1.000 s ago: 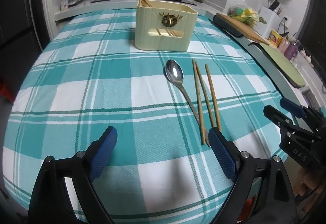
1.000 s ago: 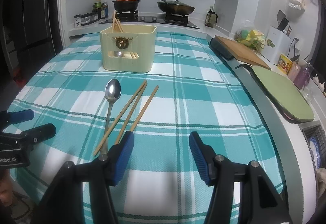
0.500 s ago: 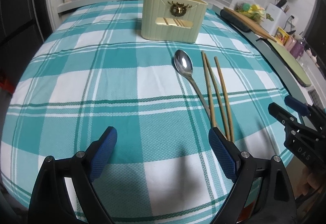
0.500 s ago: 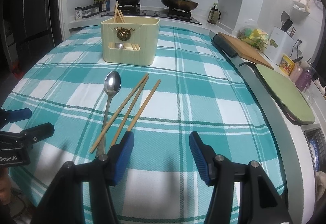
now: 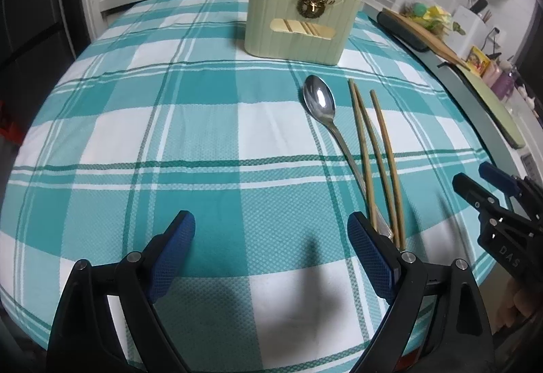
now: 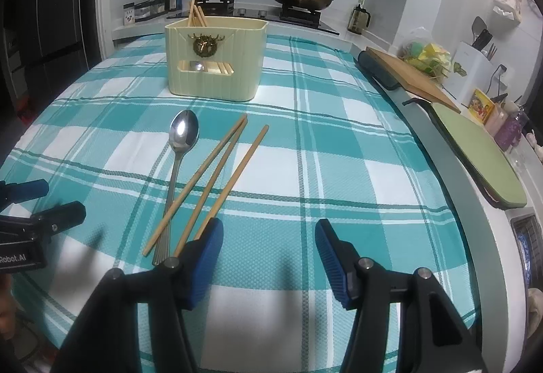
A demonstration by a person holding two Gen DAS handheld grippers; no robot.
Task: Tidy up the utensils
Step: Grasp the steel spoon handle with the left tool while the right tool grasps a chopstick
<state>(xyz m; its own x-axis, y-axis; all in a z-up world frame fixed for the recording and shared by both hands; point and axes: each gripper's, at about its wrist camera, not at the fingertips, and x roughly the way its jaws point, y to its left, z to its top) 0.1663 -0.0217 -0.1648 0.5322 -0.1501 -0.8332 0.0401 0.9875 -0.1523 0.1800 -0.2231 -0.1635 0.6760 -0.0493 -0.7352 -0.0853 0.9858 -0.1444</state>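
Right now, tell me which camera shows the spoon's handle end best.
The right wrist view: the spoon lies in full there, its ridged handle end bare on the tablecloth beside the chopsticks. In the left wrist view the bowl shows clearly, but the handle end slips behind the left gripper.

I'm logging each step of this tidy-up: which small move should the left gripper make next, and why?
Probably shift the left gripper sideways toward the spoon and chopsticks. Its jaws are open and empty over bare tablecloth, and the handle ends lie just beyond one fingertip, not between the two. The cream utensil holder waits behind.
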